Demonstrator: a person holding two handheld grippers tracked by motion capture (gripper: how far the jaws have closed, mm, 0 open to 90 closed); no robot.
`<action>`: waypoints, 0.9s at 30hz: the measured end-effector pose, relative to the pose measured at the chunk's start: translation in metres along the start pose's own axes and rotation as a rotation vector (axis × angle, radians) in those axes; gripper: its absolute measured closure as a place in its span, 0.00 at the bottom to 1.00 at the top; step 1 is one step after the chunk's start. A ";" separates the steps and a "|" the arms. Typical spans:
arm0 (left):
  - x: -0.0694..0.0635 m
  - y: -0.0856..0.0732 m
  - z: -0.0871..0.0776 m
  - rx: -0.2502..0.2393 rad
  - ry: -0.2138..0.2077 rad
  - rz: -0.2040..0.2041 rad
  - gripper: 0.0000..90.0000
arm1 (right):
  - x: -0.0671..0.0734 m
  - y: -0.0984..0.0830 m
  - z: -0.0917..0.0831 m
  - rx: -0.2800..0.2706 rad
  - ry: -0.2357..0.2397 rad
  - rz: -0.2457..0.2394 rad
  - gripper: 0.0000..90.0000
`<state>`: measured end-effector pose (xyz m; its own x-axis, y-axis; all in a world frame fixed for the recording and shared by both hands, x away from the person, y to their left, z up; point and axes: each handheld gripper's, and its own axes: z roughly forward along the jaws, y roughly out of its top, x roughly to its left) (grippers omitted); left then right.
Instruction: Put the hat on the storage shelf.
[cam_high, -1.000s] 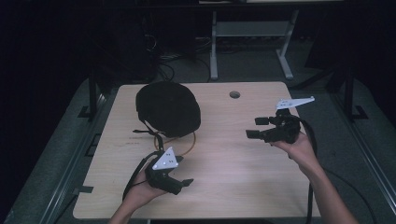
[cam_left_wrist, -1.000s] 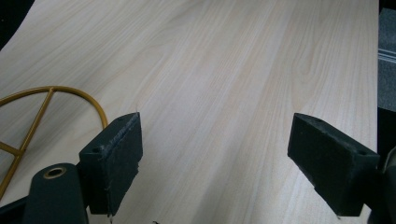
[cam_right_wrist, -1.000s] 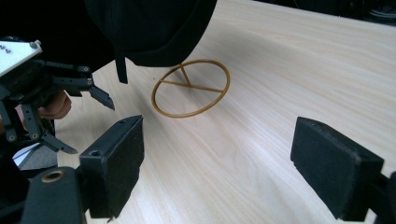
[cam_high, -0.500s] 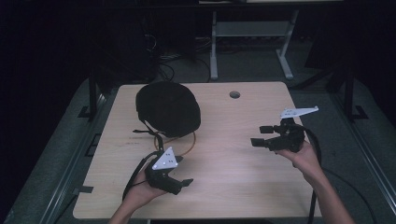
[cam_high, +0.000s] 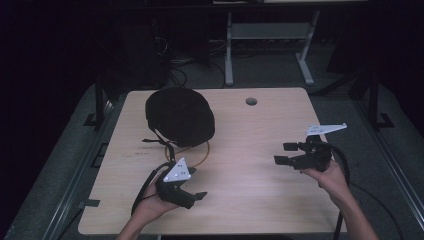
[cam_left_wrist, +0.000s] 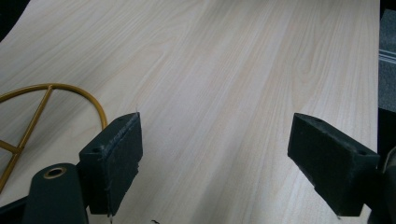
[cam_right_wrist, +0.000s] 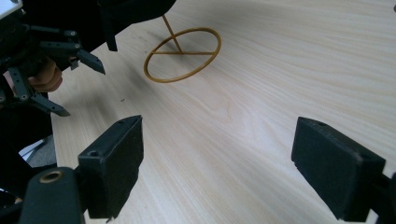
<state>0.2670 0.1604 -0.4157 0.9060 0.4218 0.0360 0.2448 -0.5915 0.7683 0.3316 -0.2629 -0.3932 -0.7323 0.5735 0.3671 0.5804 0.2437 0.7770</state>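
Observation:
A black domed hat (cam_high: 180, 116) rests on the wooden table (cam_high: 250, 200) at the back left, with a gold wire ring (cam_high: 202, 150) lying at its near edge. My left gripper (cam_high: 194, 196) is held low near the front edge, just in front of the ring, open and empty. In the left gripper view the jaws (cam_left_wrist: 217, 137) stand wide apart over bare wood, with the gold ring (cam_left_wrist: 46, 93) to their left. My right gripper (cam_high: 282, 153) hovers at the right, open, pointing left. The right gripper view (cam_right_wrist: 219, 135) shows the ring (cam_right_wrist: 182, 53) and hat (cam_right_wrist: 130, 11) ahead.
A round cable hole (cam_high: 251, 101) sits near the table's far edge. A metal stand (cam_high: 267, 35) and cables are on the dark floor behind the table. The left gripper (cam_right_wrist: 44, 70) and its hand appear at the upper left of the right gripper view.
My right gripper has moved back toward the person and slightly right, staying open. The left gripper and the hat have not moved.

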 end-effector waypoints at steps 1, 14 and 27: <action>0.000 0.000 0.000 0.000 0.000 0.000 0.20 | 0.000 -0.003 -0.001 0.001 0.000 0.007 0.18; 0.000 0.000 0.001 0.005 -0.001 0.003 0.20 | -0.001 -0.025 -0.007 0.014 -0.014 0.019 0.18; -0.001 0.000 0.001 -0.001 -0.001 -0.002 0.20 | -0.003 -0.057 -0.016 0.008 -0.022 0.047 0.18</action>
<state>0.2658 0.1596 -0.4165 0.9058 0.4223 0.0337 0.2465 -0.5901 0.7687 0.2950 -0.2909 -0.4303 -0.6964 0.6015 0.3914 0.6165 0.2223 0.7553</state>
